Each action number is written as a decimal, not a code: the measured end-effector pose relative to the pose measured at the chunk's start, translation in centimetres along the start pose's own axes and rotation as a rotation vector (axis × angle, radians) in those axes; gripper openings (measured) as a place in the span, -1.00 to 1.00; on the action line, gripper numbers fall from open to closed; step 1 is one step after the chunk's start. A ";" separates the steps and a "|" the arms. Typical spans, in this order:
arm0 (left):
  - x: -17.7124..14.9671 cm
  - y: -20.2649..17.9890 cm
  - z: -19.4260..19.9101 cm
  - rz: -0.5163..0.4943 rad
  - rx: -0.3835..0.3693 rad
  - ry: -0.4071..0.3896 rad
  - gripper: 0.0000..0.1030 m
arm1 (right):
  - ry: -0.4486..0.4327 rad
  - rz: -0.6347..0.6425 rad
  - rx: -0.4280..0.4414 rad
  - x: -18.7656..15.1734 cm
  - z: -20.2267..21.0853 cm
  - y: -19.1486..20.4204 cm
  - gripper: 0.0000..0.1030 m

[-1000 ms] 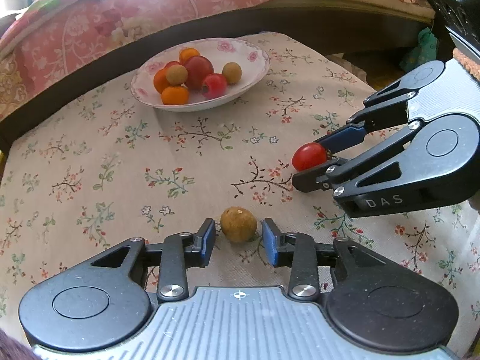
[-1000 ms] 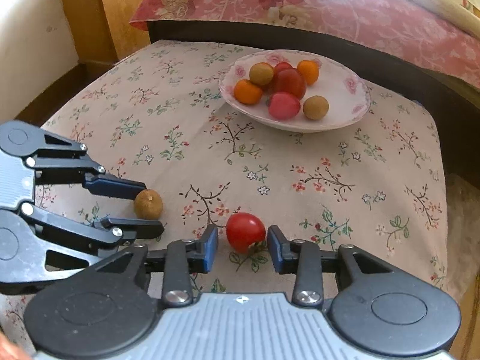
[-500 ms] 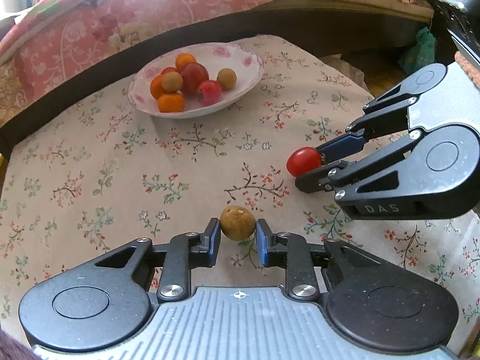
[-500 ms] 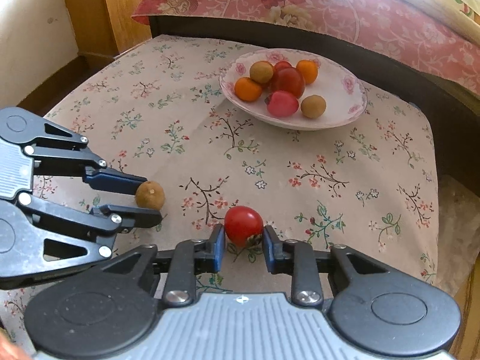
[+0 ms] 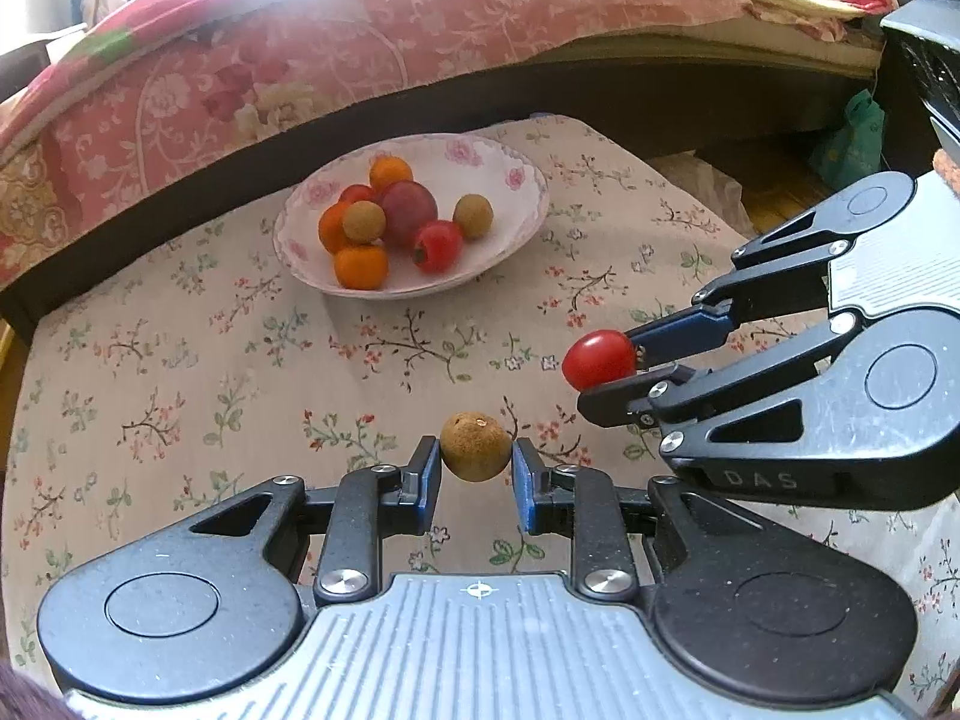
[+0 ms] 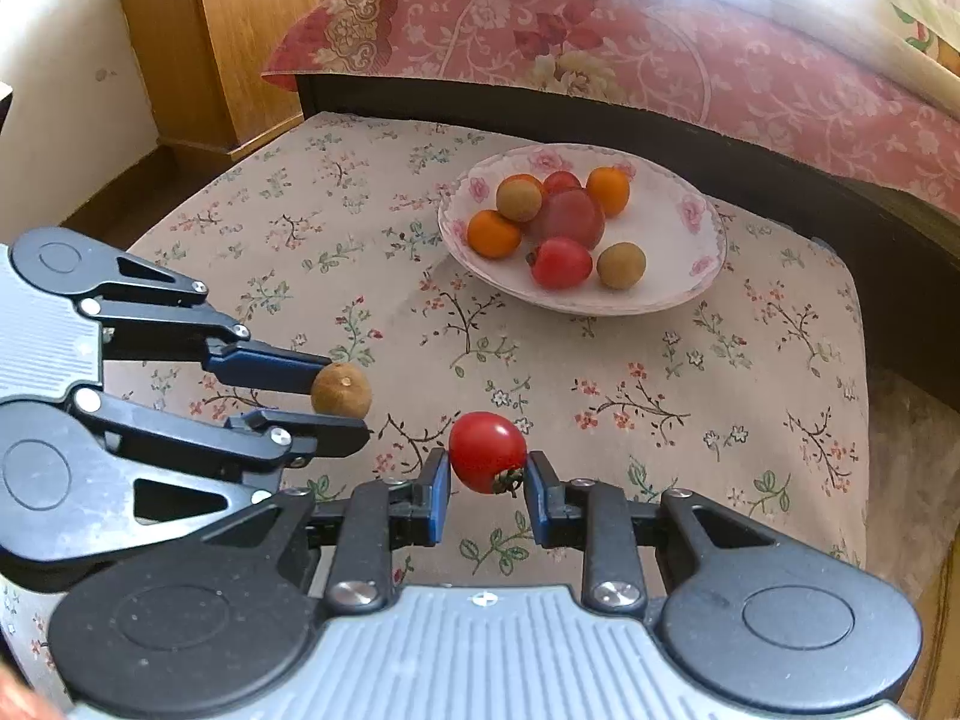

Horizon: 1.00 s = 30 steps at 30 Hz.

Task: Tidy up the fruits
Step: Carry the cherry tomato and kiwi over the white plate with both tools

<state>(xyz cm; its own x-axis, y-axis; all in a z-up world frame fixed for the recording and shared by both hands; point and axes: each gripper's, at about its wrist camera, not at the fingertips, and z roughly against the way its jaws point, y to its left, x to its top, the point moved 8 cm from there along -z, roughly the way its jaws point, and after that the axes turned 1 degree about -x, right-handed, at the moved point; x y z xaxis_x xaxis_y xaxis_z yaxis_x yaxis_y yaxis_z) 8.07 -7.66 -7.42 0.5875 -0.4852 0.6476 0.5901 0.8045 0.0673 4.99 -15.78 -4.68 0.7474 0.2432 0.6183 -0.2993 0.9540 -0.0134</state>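
The left gripper [image 5: 474, 469] pinches a round, rough brown longan [image 5: 476, 447] above the table [image 5: 180, 372]. The right gripper [image 6: 487, 483] pinches a shiny red tomato [image 6: 487, 451] with a green stem.

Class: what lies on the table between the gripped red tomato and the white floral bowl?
Only bare floral tablecloth between tomato and bowl, per right wrist view.

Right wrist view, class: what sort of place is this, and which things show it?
Probably a bedroom at home: a bed with a pink floral quilt, a wooden cabinet, and a low table under a flowered cloth.
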 end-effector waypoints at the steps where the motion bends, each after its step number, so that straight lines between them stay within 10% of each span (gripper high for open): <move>1: 0.1 0.0 0.0 0.001 0.002 -0.001 -0.36 | -0.002 0.000 0.000 0.1 0.0 0.0 -0.40; 30: 2.6 1.3 -0.5 0.001 0.033 -0.050 -0.39 | -0.056 -0.036 -0.044 2.5 0.0 -1.5 -0.40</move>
<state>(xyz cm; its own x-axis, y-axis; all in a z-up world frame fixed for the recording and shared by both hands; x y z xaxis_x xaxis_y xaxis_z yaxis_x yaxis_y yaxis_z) 10.68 -8.04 -6.06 0.5591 -0.4671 0.6850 0.5703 0.8164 0.0911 7.32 -16.62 -3.15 0.7228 0.1992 0.6617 -0.2456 0.9691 -0.0235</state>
